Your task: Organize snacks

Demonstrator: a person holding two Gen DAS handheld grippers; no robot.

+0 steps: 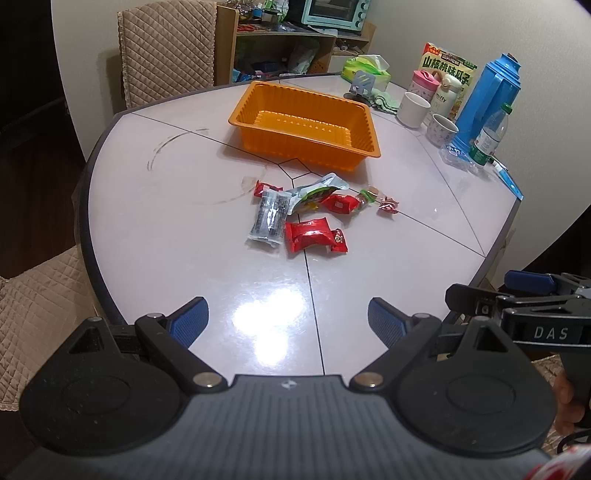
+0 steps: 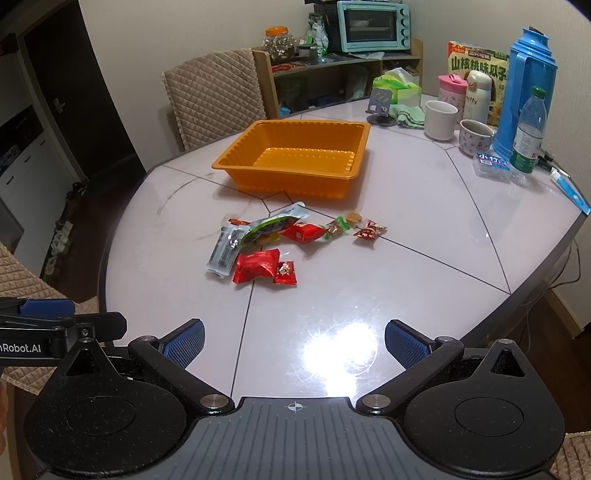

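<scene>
- Now one orange tray [image 1: 343, 110] sits far ahead of both grippers, holding nothing.
- About nine snacks [image 1: 308, 234] lie between.
- Left gripper [image 1: 288, 321] and right gripper [image 2: 295, 343]: spread wide, grasping nothing.

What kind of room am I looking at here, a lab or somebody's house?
Most likely a home dining area. A round dining table has padded chairs drawn up to it, a mint countertop oven sits on a cluttered wooden shelf behind, and cups and a blue thermos stand at the table's edge.
</scene>
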